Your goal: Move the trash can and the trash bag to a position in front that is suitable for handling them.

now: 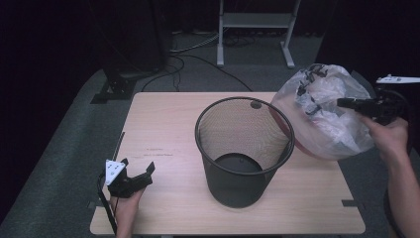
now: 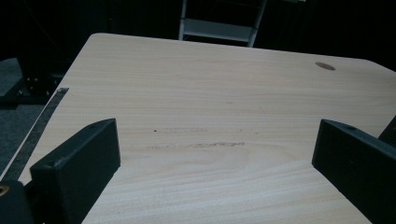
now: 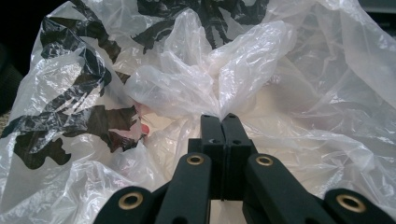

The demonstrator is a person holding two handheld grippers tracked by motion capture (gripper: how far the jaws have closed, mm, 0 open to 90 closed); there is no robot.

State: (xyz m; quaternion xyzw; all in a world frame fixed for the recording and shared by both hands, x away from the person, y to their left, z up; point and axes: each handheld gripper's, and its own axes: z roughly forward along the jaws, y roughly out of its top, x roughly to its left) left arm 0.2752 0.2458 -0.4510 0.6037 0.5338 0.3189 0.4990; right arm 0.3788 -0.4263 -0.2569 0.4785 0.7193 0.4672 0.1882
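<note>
Left gripper (image 2: 212, 163) fingers spread wide, nothing between: one finger (image 2: 77, 168) at 8 o'clock, other at 4 o'clock. Light wood counter (image 2: 210, 88) beneath, faint scuff marks (image 2: 196, 140) at centre. Small dark round spot (image 2: 325, 66) at 2 o'clock. Dark strip (image 2: 39, 126) along counter edge, 9 o'clock. Grey metal frame (image 2: 217, 28) beyond far edge, 12 o'clock.

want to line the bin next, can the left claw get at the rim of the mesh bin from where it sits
Probably yes. The left claw rests open on the table beside the mesh bin, with bare wood between them. The right claw holds the plastic bag on the bin's far side, so the near rim is free.
</note>
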